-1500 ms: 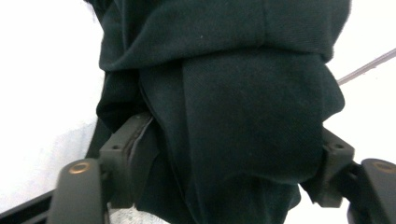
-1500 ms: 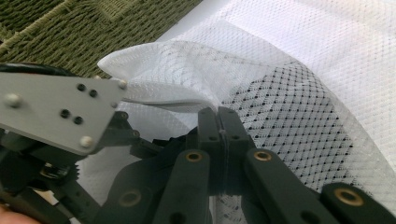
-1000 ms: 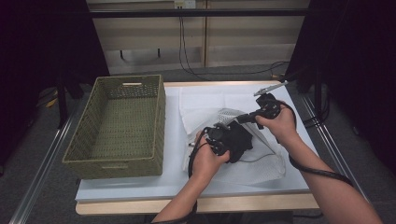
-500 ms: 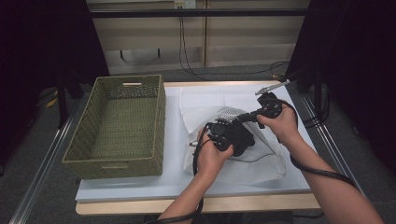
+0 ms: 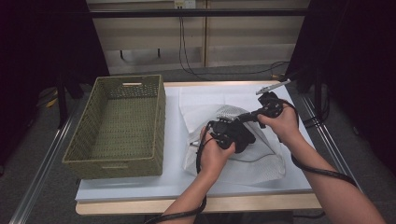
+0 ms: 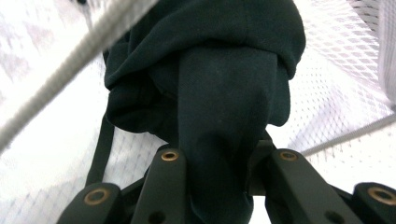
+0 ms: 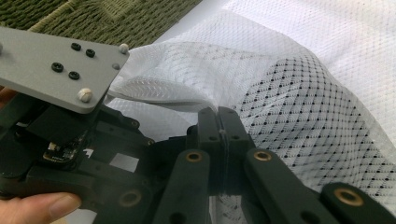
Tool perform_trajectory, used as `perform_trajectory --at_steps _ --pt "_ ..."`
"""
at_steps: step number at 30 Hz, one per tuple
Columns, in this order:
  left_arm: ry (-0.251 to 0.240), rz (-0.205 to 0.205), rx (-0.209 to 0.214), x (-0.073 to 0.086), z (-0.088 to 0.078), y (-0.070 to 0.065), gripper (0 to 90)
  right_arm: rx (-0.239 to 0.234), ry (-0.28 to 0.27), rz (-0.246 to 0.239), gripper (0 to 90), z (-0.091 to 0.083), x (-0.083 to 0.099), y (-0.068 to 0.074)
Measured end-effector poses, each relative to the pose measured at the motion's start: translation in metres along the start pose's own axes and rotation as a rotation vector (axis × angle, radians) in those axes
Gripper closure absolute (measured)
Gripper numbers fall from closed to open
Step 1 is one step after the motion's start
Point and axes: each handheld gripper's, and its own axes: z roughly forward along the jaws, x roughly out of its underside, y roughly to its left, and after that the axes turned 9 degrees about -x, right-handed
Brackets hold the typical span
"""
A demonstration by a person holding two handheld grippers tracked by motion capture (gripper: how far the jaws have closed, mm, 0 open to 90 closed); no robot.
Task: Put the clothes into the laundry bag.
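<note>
My left gripper (image 6: 219,186) clamps the dark folded cloth (image 6: 210,74) at its twelve o'clock; my right gripper (image 7: 219,128) pinches the white mesh laundry bag (image 7: 299,102), jaws fully closed.

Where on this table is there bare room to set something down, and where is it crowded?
Free: the inside of the green woven basket, and the white sheet's front strip between the basket and the white mesh bag. Crowded: the table's right half, where the bag spreads and both hand-held grippers, left and right, work at it.
</note>
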Motion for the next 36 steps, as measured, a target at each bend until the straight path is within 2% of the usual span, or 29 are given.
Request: perform_trajectory --at_steps 2,3,4,5,7,8,12,13,14,16,18,20,22,23,27,29,33,36 --pt "-0.017 -0.004 -0.013 -0.001 0.001 0.0 75.1 -0.005 -0.001 0.0 89.8 0.0 0.0 -0.001" --pt "-0.014 0.009 -0.01 -0.002 0.001 0.001 75.1 -0.002 -0.003 0.002 89.9 0.0 0.0 -0.001" --pt "-0.023 -0.006 -0.017 -0.003 0.002 0.001 75.1 -0.002 -0.004 0.003 89.9 0.0 0.0 -0.001" --pt "-0.031 -0.004 -0.022 -0.003 0.003 0.001 75.1 -0.005 -0.004 0.003 89.9 0.0 0.0 -0.002" --pt "-0.034 -0.003 -0.05 -0.002 0.006 0.002 74.9 -0.006 -0.004 0.004 89.8 -0.001 0.0 -0.003" --pt "-0.026 0.004 -0.05 -0.001 0.008 0.003 74.8 -0.005 -0.005 0.007 89.9 -0.001 0.001 -0.003" --pt "0.002 -0.007 -0.024 0.004 0.013 0.009 72.3 -0.004 0.002 0.005 89.9 0.0 0.002 -0.004" --pt "0.016 0.008 -0.016 0.004 0.013 0.011 70.6 -0.005 0.002 0.006 89.9 0.0 0.003 -0.004" --pt "0.012 -0.002 -0.012 0.005 0.013 0.011 68.2 -0.005 0.001 0.004 89.9 0.001 0.003 -0.004" --pt "0.023 0.027 -0.01 0.005 0.012 0.012 62.6 -0.002 0.003 0.005 89.8 0.002 0.004 -0.004" --pt "0.027 0.023 0.003 0.006 0.011 0.012 56.6 -0.003 0.005 0.005 89.8 0.002 0.004 -0.005" --pt "0.035 0.051 0.019 0.007 0.008 0.012 50.9 0.0 0.004 0.007 89.8 0.003 0.004 -0.004" --pt "0.03 0.046 0.024 0.009 0.007 0.011 43.0 0.003 0.013 0.007 89.8 0.003 0.003 -0.004" --pt "0.043 0.07 0.031 0.009 0.007 0.013 40.1 0.0 0.013 0.001 89.8 0.003 0.003 -0.004" --pt "0.074 0.091 0.023 0.011 0.008 0.013 23.9 -0.001 0.016 0.001 89.8 0.002 -0.001 -0.005" --pt "0.054 0.086 0.018 0.012 0.006 0.012 22.9 -0.003 0.012 0.0 89.8 0.002 -0.001 -0.004" --pt "0.072 0.111 0.012 0.012 0.006 0.011 20.3 -0.005 0.007 0.005 89.8 0.002 0.001 -0.005" --pt "0.079 0.14 -0.021 0.016 0.006 0.008 21.9 0.001 0.009 0.01 89.8 0.004 0.001 -0.006"
